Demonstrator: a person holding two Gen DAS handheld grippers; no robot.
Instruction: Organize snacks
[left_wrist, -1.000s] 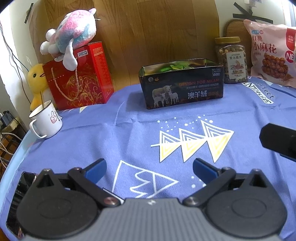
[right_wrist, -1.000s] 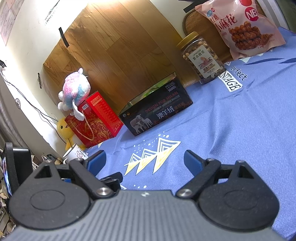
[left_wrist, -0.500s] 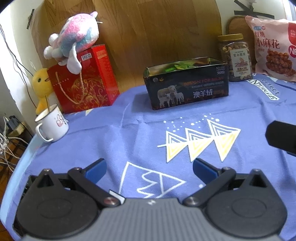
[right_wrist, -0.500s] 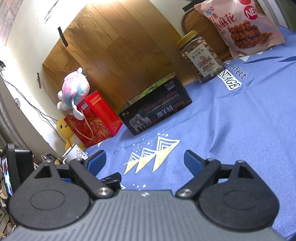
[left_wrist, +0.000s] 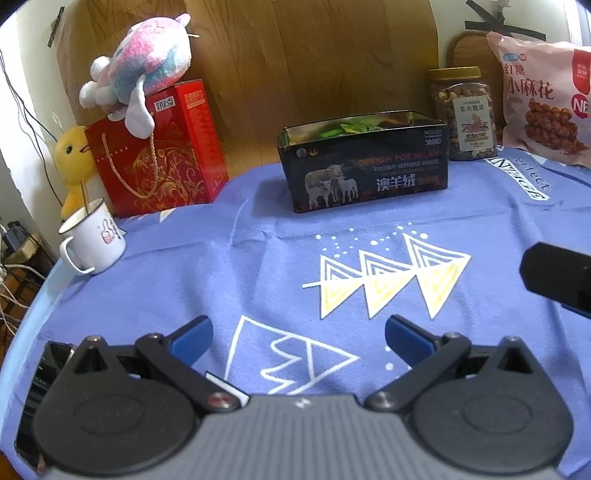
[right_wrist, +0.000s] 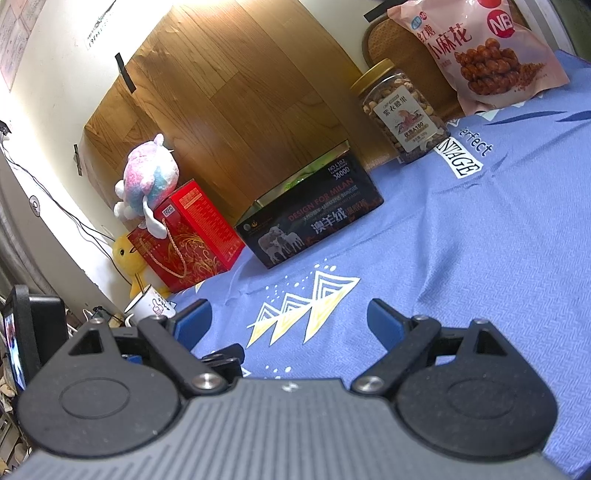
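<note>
A black tin box (left_wrist: 365, 162) (right_wrist: 310, 221) with sheep printed on its side stands open at the back of the blue cloth, with green snack packets (left_wrist: 354, 127) inside. To its right are a jar of nuts (left_wrist: 463, 114) (right_wrist: 400, 110) and a pink snack bag (left_wrist: 543, 99) (right_wrist: 476, 48). My left gripper (left_wrist: 298, 338) hovers open and empty over the near cloth, well short of the box. The right gripper (right_wrist: 288, 319) is open and empty too, tilted, also over the near cloth. Its dark body (left_wrist: 557, 277) shows at the right edge of the left wrist view.
A red gift bag (left_wrist: 159, 162) with a pink plush toy (left_wrist: 144, 70) on top stands at the back left, a yellow plush duck (left_wrist: 72, 162) behind it. A white enamel mug (left_wrist: 90, 240) sits near the left table edge. A phone (left_wrist: 44, 376) lies at the near left edge.
The left gripper has drawn back and shifted slightly, so the box, mug and red bag sit further right in its view. The right gripper has barely moved. Both stay open.
</note>
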